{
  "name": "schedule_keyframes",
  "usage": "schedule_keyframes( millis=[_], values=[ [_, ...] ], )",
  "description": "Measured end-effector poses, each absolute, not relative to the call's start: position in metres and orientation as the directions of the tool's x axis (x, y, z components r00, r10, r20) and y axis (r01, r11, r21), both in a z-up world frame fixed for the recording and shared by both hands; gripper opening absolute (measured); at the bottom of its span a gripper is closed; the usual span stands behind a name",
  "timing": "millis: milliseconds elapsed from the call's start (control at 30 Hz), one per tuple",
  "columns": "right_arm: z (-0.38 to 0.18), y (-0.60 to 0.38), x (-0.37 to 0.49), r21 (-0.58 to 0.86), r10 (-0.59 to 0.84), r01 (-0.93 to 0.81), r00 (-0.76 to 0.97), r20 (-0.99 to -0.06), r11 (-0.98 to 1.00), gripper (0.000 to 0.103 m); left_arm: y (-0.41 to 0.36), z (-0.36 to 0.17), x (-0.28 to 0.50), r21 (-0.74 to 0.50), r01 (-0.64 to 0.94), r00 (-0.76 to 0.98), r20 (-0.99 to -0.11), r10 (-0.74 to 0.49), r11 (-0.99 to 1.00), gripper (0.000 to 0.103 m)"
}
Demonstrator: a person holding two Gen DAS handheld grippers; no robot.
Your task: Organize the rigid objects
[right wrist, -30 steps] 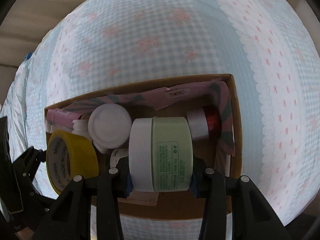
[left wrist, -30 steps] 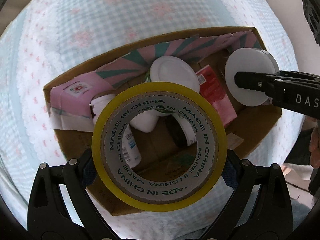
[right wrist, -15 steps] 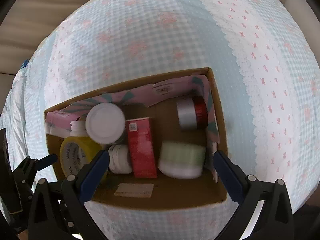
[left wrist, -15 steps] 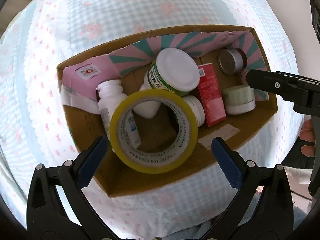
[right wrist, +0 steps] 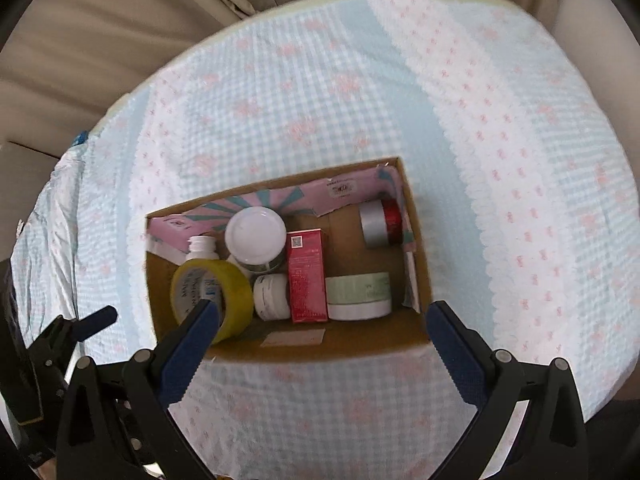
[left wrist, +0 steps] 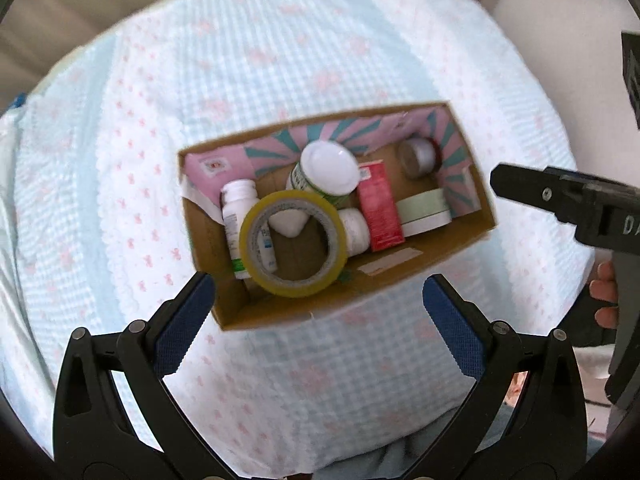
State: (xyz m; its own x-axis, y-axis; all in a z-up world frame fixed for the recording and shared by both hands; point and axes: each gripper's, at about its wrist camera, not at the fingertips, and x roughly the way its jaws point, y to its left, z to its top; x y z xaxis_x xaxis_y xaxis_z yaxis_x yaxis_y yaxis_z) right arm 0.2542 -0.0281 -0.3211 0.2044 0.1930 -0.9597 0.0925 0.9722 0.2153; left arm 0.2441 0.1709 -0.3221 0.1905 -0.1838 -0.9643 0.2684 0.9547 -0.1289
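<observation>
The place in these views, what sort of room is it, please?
Probably a bedroom at home: the box sits on what looks like a bed with a blue checked sheet, beige curtains hang behind it, and the box holds toiletry jars and tape.

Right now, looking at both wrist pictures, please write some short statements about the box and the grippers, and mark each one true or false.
1. The yellow tape roll lies inside the cardboard box. True.
2. The left gripper is shut on the tape roll. False: it is open and holds nothing.
3. The red carton sits between the small white jar and the green jar. True.
4. The right gripper holds the green jar. False: it is open, and the jar is in the box.
</observation>
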Motion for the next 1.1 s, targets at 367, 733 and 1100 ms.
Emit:
schedule_keyframes(
  millis=[367,733,1100],
  values=[
    [-0.162,-0.048,0.188,0.152,0.129,0.014,0.456,-0.881,0.988,0.103,0.169,-0.155,0.178,-0.123,0.199,0.518,-0.829,-0.211,0.972,0.103],
    [-0.058,-0.094,0.105,0.06,0.068,-0.036,0.69,-0.721,0.998,0.103,0.132,-0.045,0.089,-0.136,0.141,0.744,-0.639,-0.195,0.981,0.103],
    [-0.038,-0.129,0.068,0.023,0.048,-0.044,0.768,-0.639,0.999,0.103,0.101,-0.024,0.04,-0.084,0.074,0.832,-0.544,-0.107,0.994,0.103]
  ],
)
